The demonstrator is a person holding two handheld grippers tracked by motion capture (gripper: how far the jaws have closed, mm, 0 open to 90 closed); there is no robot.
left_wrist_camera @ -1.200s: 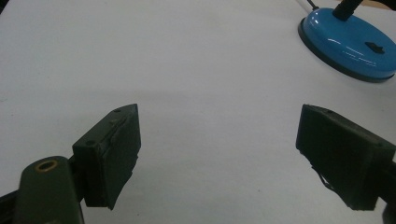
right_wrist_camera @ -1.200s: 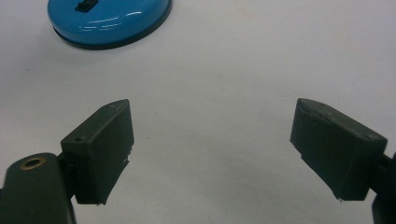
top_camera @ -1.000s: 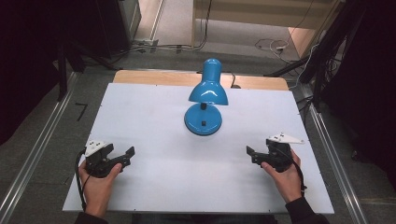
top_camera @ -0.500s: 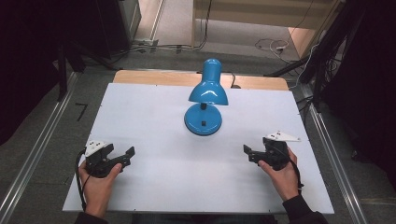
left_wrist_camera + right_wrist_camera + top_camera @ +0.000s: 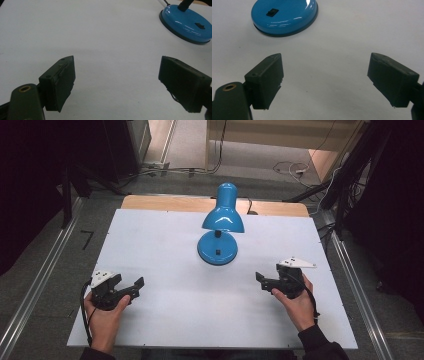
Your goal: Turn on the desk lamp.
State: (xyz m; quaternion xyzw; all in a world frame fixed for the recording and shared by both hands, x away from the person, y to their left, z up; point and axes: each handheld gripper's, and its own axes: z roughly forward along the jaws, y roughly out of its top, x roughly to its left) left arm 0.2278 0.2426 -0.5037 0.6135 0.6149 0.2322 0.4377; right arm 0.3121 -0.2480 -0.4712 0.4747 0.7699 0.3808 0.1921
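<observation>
Both tongs gape wide, holding nothing: left gripper (image 5: 131,289) parked by the table's (image 5: 160,240) near left corner, right gripper (image 5: 265,280) crept slightly inward since a second ago, probably starting toward the lamp (image 5: 218,247) standing mid-table, nearer the far edge.

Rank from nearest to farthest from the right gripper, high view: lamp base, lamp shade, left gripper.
Measured from the right gripper:
1. lamp base, just ahead and toward the table's middle.
2. lamp shade, above and behind the base, toward the far edge.
3. left gripper, across the white table on the near left.
</observation>
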